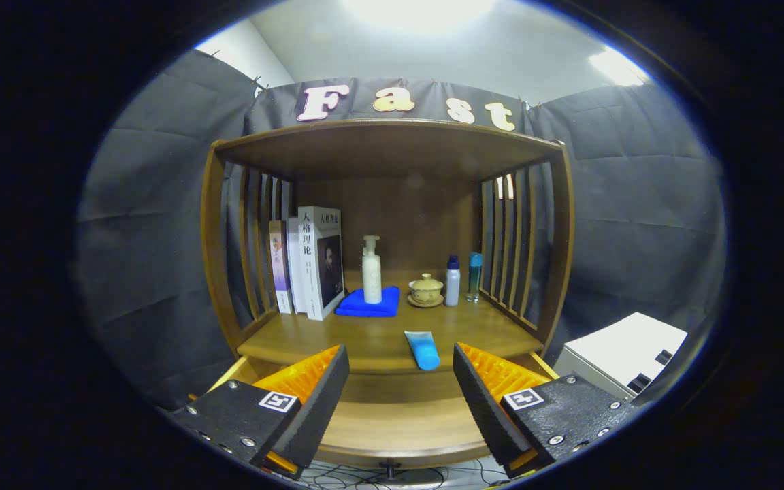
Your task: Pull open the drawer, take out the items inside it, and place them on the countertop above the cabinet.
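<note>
While your claw (pixel 400 381) hangs wide open and holds nothing, the blue tube (pixel 422 349) lies on the desk (pixel 378 340) just ahead of its fingers.

Starting at the left of the wooden cabinet (pixel 215 238), you see three books (pixel 310 262) standing upright against the slatted side. Next to them a folded blue cloth (pixel 369 304) carries a white pump bottle (pixel 371 271). Right of that sits a small lidded cup on a saucer (pixel 426 290), then a white bottle with a dark cap (pixel 452 281) and a slim teal bottle (pixel 475 276) near the right slats. The drawer (pixel 392 422) below the desk stands pulled out between the fingers, and what shows of its inside is bare. A white box (pixel 627 354) sits beside the cabinet at the far right.
</note>
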`<state>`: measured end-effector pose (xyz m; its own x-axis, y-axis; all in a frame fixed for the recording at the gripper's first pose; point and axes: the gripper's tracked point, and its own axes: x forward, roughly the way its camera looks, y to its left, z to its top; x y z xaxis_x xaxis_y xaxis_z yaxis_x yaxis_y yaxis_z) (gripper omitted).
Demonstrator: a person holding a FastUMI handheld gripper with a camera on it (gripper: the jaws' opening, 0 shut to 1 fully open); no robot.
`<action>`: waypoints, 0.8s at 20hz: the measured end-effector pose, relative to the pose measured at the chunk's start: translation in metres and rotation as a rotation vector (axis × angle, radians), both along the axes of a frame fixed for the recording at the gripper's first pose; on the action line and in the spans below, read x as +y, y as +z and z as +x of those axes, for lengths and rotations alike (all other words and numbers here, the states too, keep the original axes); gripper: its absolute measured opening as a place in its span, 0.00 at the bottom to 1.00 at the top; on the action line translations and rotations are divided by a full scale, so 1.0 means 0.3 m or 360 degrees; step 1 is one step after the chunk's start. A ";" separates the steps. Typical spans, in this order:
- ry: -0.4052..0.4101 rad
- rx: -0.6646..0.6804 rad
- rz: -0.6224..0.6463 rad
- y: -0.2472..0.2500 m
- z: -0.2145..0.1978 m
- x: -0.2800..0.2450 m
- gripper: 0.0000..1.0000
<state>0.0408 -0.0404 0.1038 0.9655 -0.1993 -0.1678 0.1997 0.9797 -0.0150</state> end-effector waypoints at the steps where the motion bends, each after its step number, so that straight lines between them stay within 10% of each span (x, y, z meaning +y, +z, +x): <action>1: -0.0002 0.0010 0.0002 -0.031 -0.024 0.006 0.94; 16: 0.0152 0.0037 -0.0082 -0.457 -0.214 0.155 0.95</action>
